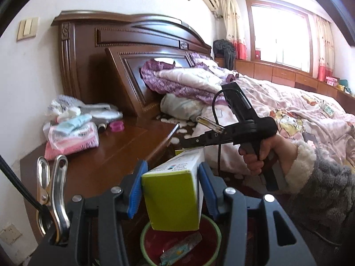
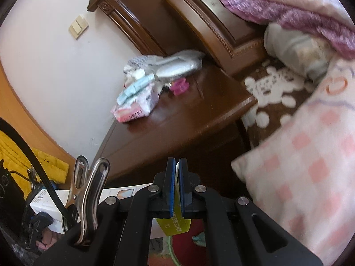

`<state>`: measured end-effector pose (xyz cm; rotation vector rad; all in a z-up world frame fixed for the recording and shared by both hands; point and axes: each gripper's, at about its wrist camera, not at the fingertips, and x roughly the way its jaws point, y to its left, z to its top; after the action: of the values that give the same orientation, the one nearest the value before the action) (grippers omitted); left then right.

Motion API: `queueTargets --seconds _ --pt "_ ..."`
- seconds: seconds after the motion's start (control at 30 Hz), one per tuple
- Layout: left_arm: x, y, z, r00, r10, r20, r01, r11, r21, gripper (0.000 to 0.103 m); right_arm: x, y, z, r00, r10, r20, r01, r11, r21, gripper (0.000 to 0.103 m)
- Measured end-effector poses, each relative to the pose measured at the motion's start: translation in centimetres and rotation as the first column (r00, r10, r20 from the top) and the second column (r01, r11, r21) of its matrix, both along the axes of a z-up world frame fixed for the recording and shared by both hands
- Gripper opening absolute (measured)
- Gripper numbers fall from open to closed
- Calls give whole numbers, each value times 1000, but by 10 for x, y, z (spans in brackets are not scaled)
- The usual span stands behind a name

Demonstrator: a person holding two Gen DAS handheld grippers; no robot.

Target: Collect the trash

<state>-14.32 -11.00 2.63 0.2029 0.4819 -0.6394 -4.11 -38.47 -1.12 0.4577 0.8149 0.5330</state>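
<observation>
The left gripper (image 1: 170,190) clenched a box (image 1: 175,195) above the bin (image 1: 218,232), which already held a wrapper (image 1: 180,248); the right gripper (image 2: 177,186) pinched a card (image 2: 175,223) over it too. Neither had dropped, and packets (image 1: 71,133) remained on the bench (image 1: 106,161). The bin's depths stayed hidden.

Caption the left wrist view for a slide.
Left gripper holds a green-and-white box above a red bin beside the wooden nightstand.
</observation>
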Motion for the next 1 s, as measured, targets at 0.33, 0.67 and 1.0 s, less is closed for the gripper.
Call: queueTargets --seconds 0.33,0.67,1.0 --pt "10 16 -65 979 26 -201 -25 1000 11 50 -3 7 -83 974 13 -225 1 998 62 5" --pt "25 14 -130 932 91 -350 -56 993 108 44 -5 36 -153 950 13 -313 -26 999 -38 3" --pt "45 7 -208 872 182 -455 -82 970 230 41 -6 92 -220 892 129 -434 -215 964 -154 2"
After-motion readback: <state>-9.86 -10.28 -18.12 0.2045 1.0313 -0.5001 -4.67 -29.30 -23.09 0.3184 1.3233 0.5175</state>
